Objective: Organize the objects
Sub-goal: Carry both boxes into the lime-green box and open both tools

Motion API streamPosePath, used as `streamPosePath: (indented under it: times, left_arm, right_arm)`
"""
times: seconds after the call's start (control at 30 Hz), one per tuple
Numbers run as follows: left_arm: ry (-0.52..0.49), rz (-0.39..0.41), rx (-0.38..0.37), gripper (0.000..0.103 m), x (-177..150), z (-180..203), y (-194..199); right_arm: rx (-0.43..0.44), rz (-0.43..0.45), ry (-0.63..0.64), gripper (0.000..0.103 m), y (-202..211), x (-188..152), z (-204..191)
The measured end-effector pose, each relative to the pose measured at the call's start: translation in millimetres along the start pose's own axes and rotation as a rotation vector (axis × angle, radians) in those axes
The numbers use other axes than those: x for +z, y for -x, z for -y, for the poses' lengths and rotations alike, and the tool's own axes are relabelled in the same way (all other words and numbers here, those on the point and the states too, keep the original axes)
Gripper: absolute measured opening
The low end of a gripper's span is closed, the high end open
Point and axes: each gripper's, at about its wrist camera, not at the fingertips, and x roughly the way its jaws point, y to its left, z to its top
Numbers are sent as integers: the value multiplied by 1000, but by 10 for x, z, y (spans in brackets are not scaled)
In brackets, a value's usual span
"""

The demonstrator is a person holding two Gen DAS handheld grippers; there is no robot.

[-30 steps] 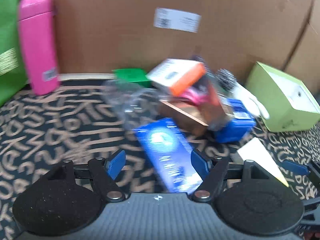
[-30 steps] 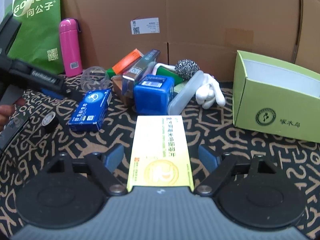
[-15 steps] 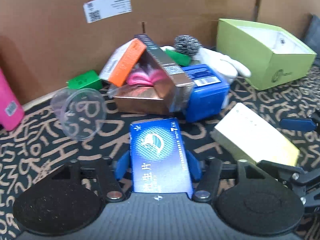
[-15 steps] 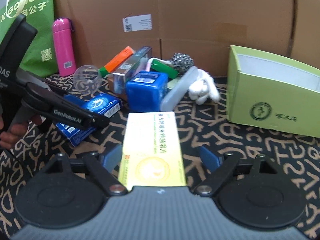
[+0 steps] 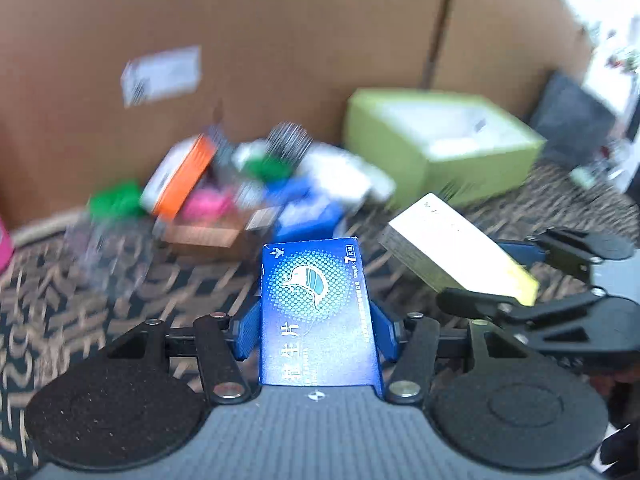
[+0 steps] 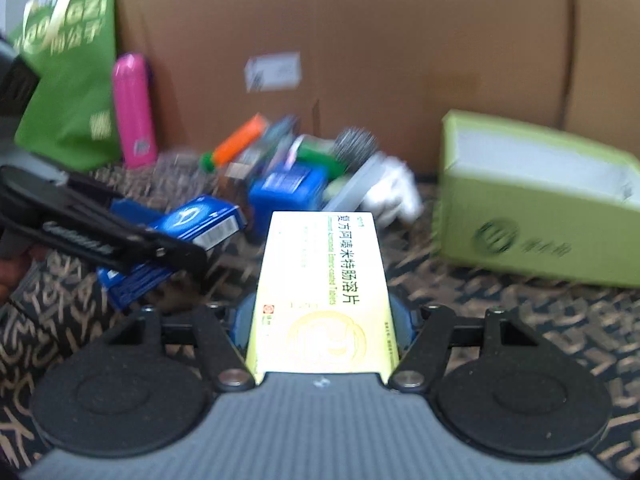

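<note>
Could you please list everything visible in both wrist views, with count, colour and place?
blue box: one, blue, clamped in the left tool.
yellow box: one, pale yellow, clamped in the right tool.
open box: one, lime green, right side against the cardboard.
bottle: one, pink, upright at back left.
bag: one, green, far left.
blue tub: one, blue, front of the central pile.
orange box: one, orange, tilted in the pile.
scourer: one, steel grey, atop the pile.
cardboard wall: brown, behind everything.
patterned cloth: black and tan, underneath.
left tool: jaws just closed onto the blue box.
right tool: jaws just closed onto the yellow box.

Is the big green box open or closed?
Open. The green box has no lid on top, and its white inside shows. What's inside, I cannot tell.
</note>
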Motion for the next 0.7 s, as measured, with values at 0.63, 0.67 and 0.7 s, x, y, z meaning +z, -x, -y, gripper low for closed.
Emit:
streamPosePath:
  times: [0.63,0.67,0.7]
  left_arm:
    - [160,72,-54,60,1666,941,-1422]
    - [167,53,-49,60,1702,946,-1549]
    - [169,40,-50,60,1712,958,-1637]
  right_arm:
    - [-390,65,-107,65,-592,962,1576]
    - [-379,45,-120,65,-676,963,1637]
    - [-365,23,-131,65,-753,957,1687]
